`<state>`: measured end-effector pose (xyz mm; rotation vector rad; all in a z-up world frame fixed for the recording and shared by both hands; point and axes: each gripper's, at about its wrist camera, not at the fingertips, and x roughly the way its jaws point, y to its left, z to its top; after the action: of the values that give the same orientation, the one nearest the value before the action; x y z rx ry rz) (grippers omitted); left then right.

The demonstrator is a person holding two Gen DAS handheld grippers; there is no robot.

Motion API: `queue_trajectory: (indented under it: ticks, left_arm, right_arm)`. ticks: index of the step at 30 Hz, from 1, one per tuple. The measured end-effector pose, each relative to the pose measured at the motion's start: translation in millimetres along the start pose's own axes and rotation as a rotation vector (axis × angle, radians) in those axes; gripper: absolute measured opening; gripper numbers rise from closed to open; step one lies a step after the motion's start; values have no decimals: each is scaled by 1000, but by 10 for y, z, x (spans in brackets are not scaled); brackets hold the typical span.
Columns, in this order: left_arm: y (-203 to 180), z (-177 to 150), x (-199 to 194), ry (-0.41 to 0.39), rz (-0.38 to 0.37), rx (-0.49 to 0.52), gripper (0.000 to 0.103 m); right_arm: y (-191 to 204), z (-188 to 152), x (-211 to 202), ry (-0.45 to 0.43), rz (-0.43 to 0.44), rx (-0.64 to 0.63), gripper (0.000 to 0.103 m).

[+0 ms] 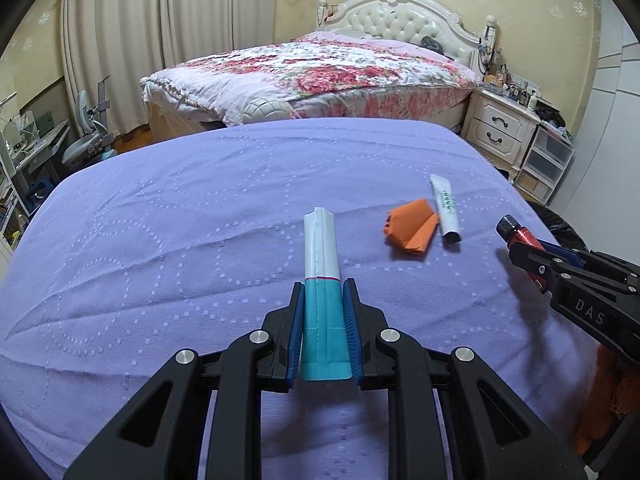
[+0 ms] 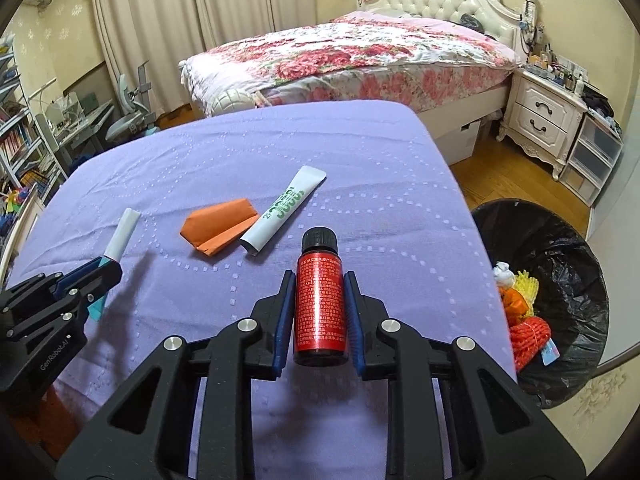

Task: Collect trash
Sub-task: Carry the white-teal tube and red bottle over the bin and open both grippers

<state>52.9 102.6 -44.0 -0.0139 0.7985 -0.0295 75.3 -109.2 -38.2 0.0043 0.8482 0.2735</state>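
Observation:
My left gripper (image 1: 322,292) is shut on a white and teal paper packet (image 1: 322,264), which sticks out past the fingertips above the purple cloth. My right gripper (image 2: 319,280) is shut on a small red bottle (image 2: 319,304) with a black cap; the blue pads press both of its sides. The left wrist view catches the same bottle (image 1: 520,236) at the far right, and the right wrist view shows the packet (image 2: 122,236) at the left. A folded orange paper (image 2: 220,228) and a white tube with green print (image 2: 282,210) lie side by side on the cloth between the grippers.
The purple cloth (image 2: 248,152) covers a table. A black-lined trash bin (image 2: 568,248) stands on the floor off its right edge, holding orange and yellow netting. Behind are a floral bed (image 2: 344,56), a white nightstand (image 2: 540,116) and a desk with a chair (image 2: 132,120).

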Motion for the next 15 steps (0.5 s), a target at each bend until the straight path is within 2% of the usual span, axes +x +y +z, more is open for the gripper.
queue_trajectory:
  ticks: [9, 15]
  left_arm:
    - [-434, 147, -93, -52, -78, 53, 20]
    - [-848, 314, -114, -94, -144, 100, 20]
  right_arm:
    - [-292, -46, -421, -90, -43, 50, 23]
    - [-577, -45, -688, -161, -141, 70, 23]
